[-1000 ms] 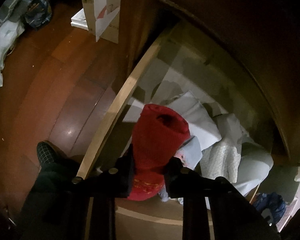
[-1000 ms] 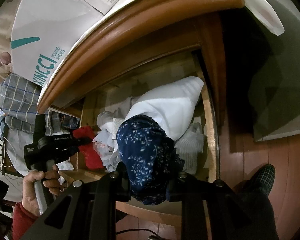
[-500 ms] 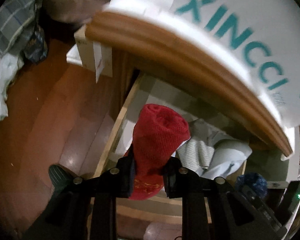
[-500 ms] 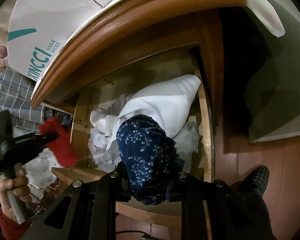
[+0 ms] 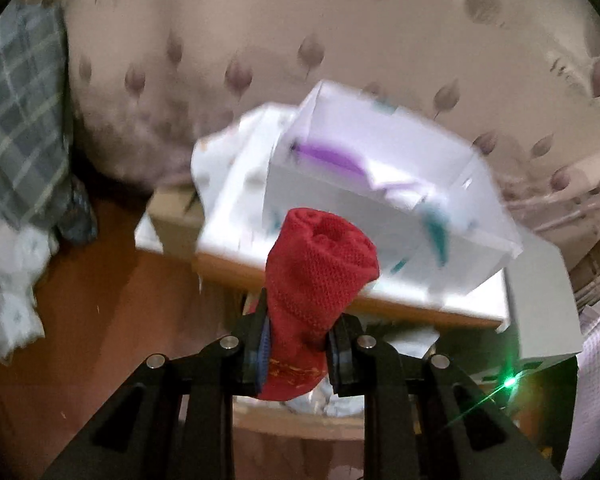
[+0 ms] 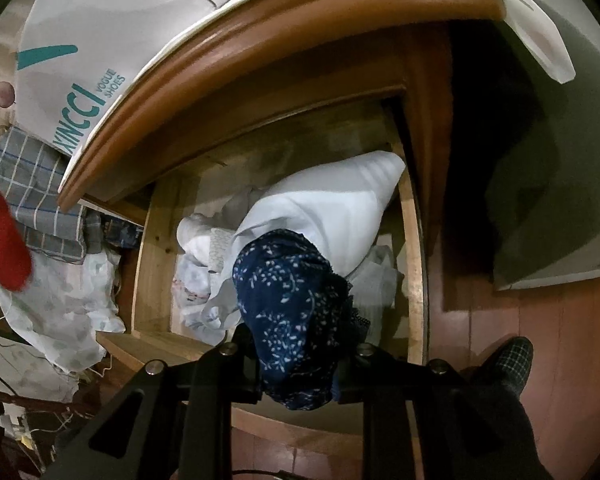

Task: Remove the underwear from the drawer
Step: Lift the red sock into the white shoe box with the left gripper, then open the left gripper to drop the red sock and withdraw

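Note:
My left gripper [image 5: 298, 350] is shut on a rolled red knit underwear [image 5: 320, 268], held high above the cabinet top, in front of the white shoe boxes. The same red roll [image 6: 2, 240] shows at the left edge of the right wrist view. My right gripper [image 6: 298, 368] is shut on a navy underwear with small white sprigs [image 6: 292, 304], hanging just over the front of the open wooden drawer [image 6: 154, 264]. Inside the drawer lie a white folded cloth [image 6: 332, 208] and several pale garments [image 6: 204, 264].
White shoe boxes [image 5: 380, 208] [image 6: 100, 52] stand on the wooden cabinet top [image 6: 268, 44]. A checked grey cloth [image 6: 32, 196] and a pale floral cloth [image 6: 60, 312] lie left of the drawer. A person's checked slipper [image 6: 508, 360] rests on the wood floor at the right.
My left gripper has risen with the red underwear from the drawer to above the cabinet top. The right gripper has kept still with the navy underwear.

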Demonstrator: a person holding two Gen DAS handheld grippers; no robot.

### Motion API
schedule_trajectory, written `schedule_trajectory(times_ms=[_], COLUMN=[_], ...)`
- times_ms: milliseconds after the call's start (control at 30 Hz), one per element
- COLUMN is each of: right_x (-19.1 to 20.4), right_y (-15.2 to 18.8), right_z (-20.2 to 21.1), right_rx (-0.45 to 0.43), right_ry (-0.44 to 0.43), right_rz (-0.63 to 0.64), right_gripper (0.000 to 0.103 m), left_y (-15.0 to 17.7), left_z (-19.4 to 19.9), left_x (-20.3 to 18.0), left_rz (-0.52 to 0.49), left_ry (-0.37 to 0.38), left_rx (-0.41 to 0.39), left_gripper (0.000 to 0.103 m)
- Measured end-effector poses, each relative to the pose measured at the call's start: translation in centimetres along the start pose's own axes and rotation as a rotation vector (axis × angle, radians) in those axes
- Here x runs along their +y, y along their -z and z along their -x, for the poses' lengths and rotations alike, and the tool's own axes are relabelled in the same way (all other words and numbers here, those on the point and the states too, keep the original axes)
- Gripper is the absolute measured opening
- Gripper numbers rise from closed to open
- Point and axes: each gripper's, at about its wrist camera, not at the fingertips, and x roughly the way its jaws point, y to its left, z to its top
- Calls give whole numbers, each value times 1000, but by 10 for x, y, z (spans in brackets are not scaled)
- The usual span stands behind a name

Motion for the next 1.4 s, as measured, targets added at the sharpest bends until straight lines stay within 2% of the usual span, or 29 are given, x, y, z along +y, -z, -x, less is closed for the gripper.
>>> schedule_trajectory(times_ms=[133,267,367,500,667,1000,1300,1400], right_x=[-1,-1,0,0,0,1,6,7], right_y=[0,-1,-1,-2,-1,-2,-2,-1], right_z=[0,0,-1,0,1,0,1,0], right_rx=[-1,1,1,-6,-5,3,-3,-3], right_ry=[-3,-5,-5,-2,-4,-7,17,17], right_rz=[2,-1,-3,-1,1,5,26,25], right_gripper=[22,22,22,22,22,22,22,22], left_y=[-46,-89,-107,-120,-127,-121,-105,-102], left_z=[36,43,32,-7,-52,-117,-126,-122], left_x=[-26,-53,-70,-97,-112,-116,-102,-96], left_rz=[-63,-126,-149,-182,-162,-136,-113,-104], left_ry=[-29,-36,-28,11,78,65,59,68], left_rx=[-112,-170,-168,-95,-17,110,122,101], left_gripper=[20,20,20,20,21,22,29,38])
